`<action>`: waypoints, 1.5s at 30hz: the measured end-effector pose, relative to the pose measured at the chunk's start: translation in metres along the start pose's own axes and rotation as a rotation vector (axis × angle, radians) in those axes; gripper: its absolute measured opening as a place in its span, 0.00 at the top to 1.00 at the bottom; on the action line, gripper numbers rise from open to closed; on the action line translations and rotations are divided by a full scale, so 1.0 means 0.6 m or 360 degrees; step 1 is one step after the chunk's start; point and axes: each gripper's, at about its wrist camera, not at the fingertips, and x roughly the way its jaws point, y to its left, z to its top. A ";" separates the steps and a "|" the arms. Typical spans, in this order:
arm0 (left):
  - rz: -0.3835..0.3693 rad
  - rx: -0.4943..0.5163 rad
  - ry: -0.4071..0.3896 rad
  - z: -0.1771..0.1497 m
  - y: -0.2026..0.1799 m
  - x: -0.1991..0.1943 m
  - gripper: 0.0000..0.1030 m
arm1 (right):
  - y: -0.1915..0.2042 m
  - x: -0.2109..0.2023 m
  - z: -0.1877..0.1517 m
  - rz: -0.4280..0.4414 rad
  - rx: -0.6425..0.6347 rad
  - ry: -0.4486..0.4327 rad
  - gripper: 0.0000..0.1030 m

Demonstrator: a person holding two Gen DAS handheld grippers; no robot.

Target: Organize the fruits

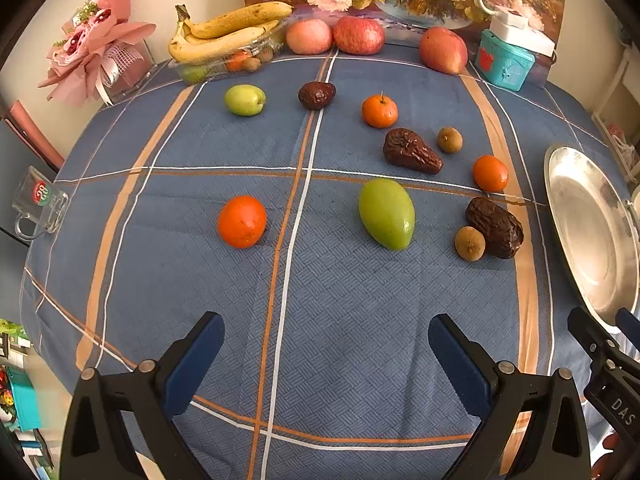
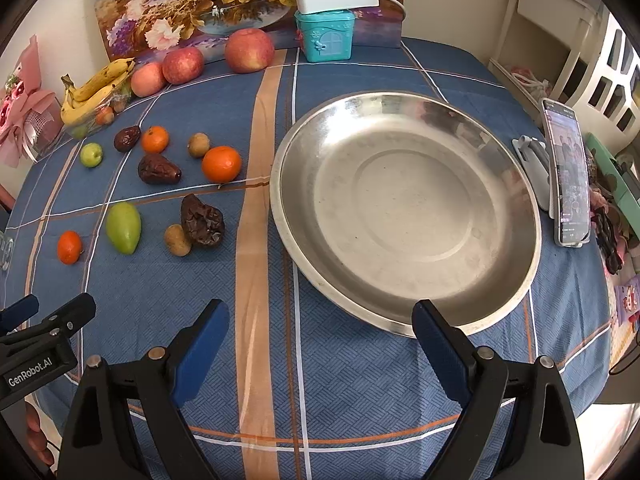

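Tablecloth [image 1: 320, 300] fruits [image 1: 386, 213] lie beyond parted fingers [image 1: 196, 360].

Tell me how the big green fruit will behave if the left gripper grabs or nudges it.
The green fruit looks smooth and glossy, so it may slip between the pads. Its tapered oval shape suggests it would roll in a curve if nudged. It seems firm, so the open left gripper could probably squeeze it safely.

Both grippers, left gripper [image 1: 326, 364] and right gripper [image 2: 320, 354], have black triangular arms, silver pivot screws and dark blue fingers [image 2: 200, 354]. White "GenRobot.AI" lettering marks the left one's side.
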 end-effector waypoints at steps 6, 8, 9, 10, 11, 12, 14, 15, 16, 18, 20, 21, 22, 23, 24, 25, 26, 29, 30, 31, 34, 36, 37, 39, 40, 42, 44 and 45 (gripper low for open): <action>-0.0005 -0.0006 -0.0010 0.002 0.001 -0.003 0.00 | 0.000 0.001 -0.001 -0.0003 0.0000 0.0011 0.10; -0.0006 -0.0007 -0.0011 0.002 0.001 -0.003 0.00 | -0.001 0.001 0.000 -0.0003 0.0001 0.0012 0.10; -0.0005 -0.0007 -0.0011 0.002 0.001 -0.003 0.00 | -0.001 0.001 0.000 -0.0002 0.0001 0.0012 0.10; -0.0006 -0.0008 -0.0010 0.002 0.001 -0.003 0.00 | -0.001 0.001 0.000 -0.0002 0.0001 0.0012 0.10; -0.0006 -0.0007 -0.0011 0.002 0.001 -0.003 0.00 | -0.001 0.001 -0.001 -0.0002 0.0001 0.0012 0.10; -0.0005 -0.0009 -0.0011 0.002 0.001 -0.003 0.00 | -0.001 0.002 0.000 -0.0002 0.0001 0.0011 0.10; -0.0004 -0.0011 -0.0011 0.001 0.002 -0.003 0.00 | -0.001 0.002 -0.001 -0.0002 0.0002 0.0013 0.10; -0.0004 -0.0013 -0.0011 0.002 0.003 -0.003 0.00 | -0.001 0.002 -0.001 -0.0002 0.0002 0.0012 0.10; -0.0004 -0.0015 -0.0011 0.001 0.003 -0.003 0.00 | -0.001 0.001 -0.001 -0.0002 0.0002 0.0012 0.10; -0.0003 -0.0017 -0.0012 0.001 0.004 -0.003 0.00 | -0.001 0.002 -0.001 -0.0002 0.0002 0.0011 0.10; -0.0003 -0.0020 -0.0013 0.001 0.005 -0.003 0.00 | -0.001 0.002 -0.001 -0.0001 0.0000 0.0011 0.10; -0.0003 -0.0022 -0.0013 0.002 0.005 -0.003 0.00 | -0.001 0.002 -0.001 -0.0001 0.0000 0.0012 0.10; -0.0002 -0.0025 -0.0013 0.001 0.005 -0.003 0.00 | 0.000 0.002 -0.001 -0.0001 0.0000 0.0013 0.10; -0.0002 -0.0026 -0.0012 0.001 0.005 -0.002 0.00 | -0.001 0.002 -0.001 -0.0001 0.0000 0.0013 0.10; -0.0004 -0.0027 -0.0011 0.000 0.006 -0.002 0.00 | -0.001 0.002 -0.001 -0.0001 0.0001 0.0012 0.10; -0.0006 -0.0028 -0.0011 0.000 0.006 -0.002 0.00 | -0.001 0.002 -0.001 -0.0001 0.0001 0.0011 0.10; -0.0006 -0.0027 -0.0012 0.000 0.005 -0.002 0.00 | -0.001 0.001 -0.001 -0.0001 0.0001 0.0011 0.10; -0.0004 -0.0021 -0.0014 0.000 0.003 -0.002 0.00 | 0.000 0.001 -0.001 -0.0001 0.0001 0.0012 0.10; -0.0004 -0.0020 -0.0014 -0.001 0.002 -0.003 0.00 | -0.001 0.001 -0.001 -0.0001 0.0001 0.0013 0.10; -0.0004 -0.0020 -0.0014 -0.001 0.002 -0.003 0.00 | 0.000 0.001 -0.001 0.0000 0.0000 0.0013 0.10; -0.0012 -0.0030 -0.0007 0.000 0.002 -0.002 0.00 | 0.002 0.001 -0.002 -0.0001 -0.0004 0.0012 0.10; -0.0033 -0.0053 -0.0003 0.004 0.003 -0.001 0.00 | 0.005 -0.003 -0.002 0.0015 -0.0002 0.0001 0.10; -0.0050 -0.0079 -0.0005 0.008 0.005 -0.002 0.00 | 0.005 -0.006 0.000 0.0038 0.0013 -0.0012 0.10; -0.0092 -0.0132 -0.0022 0.018 0.009 -0.005 0.00 | 0.006 -0.011 0.009 0.0096 0.0052 -0.0042 0.10; -0.0121 -0.0159 -0.0036 0.022 0.011 -0.007 0.00 | 0.007 -0.014 0.014 0.0124 0.0071 -0.0057 0.10; -0.0177 -0.0202 -0.0051 0.031 0.015 -0.008 0.00 | 0.011 -0.020 0.024 0.0170 0.0101 -0.0088 0.10; -0.0208 -0.0233 -0.0035 0.042 0.018 -0.001 0.00 | 0.022 -0.023 0.035 0.0217 0.0100 -0.0109 0.10; -0.0211 -0.0252 -0.0020 0.049 0.020 0.006 0.00 | 0.026 -0.023 0.039 0.0228 0.0100 -0.0116 0.10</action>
